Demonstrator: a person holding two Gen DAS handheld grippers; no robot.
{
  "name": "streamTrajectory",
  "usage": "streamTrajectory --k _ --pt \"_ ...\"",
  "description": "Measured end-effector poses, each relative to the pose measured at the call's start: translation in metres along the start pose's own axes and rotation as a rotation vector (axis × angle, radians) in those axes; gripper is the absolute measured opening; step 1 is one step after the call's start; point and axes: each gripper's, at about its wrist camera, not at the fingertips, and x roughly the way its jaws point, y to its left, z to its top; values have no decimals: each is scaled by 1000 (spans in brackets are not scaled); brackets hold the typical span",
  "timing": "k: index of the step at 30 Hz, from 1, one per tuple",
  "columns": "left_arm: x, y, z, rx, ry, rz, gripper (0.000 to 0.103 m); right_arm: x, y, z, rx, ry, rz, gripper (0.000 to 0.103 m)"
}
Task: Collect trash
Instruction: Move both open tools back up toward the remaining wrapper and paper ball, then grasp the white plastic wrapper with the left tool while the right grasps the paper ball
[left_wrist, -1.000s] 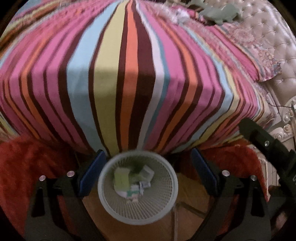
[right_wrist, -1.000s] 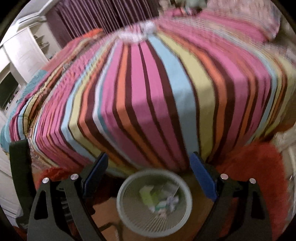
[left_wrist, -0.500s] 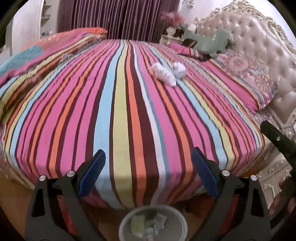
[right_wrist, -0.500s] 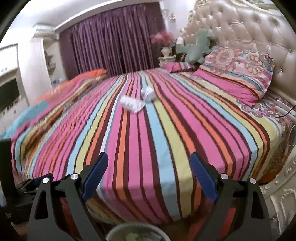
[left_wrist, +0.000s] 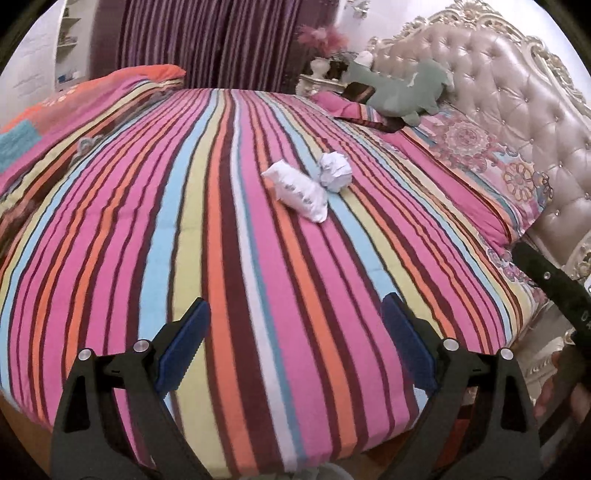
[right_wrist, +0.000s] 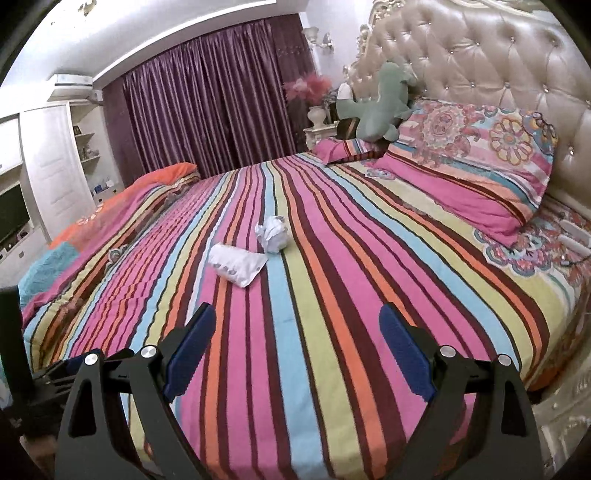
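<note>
Two pieces of white trash lie side by side in the middle of the striped bed: a crumpled paper ball (left_wrist: 334, 171) (right_wrist: 272, 233) and a flattened white wrapper with print (left_wrist: 297, 190) (right_wrist: 236, 263). My left gripper (left_wrist: 295, 336) is open and empty above the bed's near edge, well short of them. My right gripper (right_wrist: 297, 341) is open and empty, also over the near part of the bed. The rim of the white waste basket (left_wrist: 325, 472) just shows at the bottom of the left wrist view.
The striped bedspread (left_wrist: 229, 258) covers the bed. Patterned pillows (right_wrist: 469, 155) and a green plush toy (right_wrist: 380, 103) lie against the tufted headboard (right_wrist: 480, 55). Purple curtains (right_wrist: 214, 103) hang behind. The other gripper's black body (left_wrist: 554, 284) shows at the right.
Both grippers have risen from over the waste basket and tilted up towards the bed top. The basket has dropped nearly out of view and the trash on the bed has come closer.
</note>
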Motion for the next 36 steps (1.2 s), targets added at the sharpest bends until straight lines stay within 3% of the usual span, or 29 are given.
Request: streamTrajectory --k 5,16,23,36 --pt "23 -4 20 17 8 -1 91 20 -4 11 10 23 21 86" --pt "77 5 62 -72 31 -20 91 66 -11 42 -3 61 42 86" --pt "114 1 82 -44 49 -14 91 103 -11 60 2 125 63 86" --pt "189 12 119 -98 120 6 91 205 2 94 -19 244 134 86"
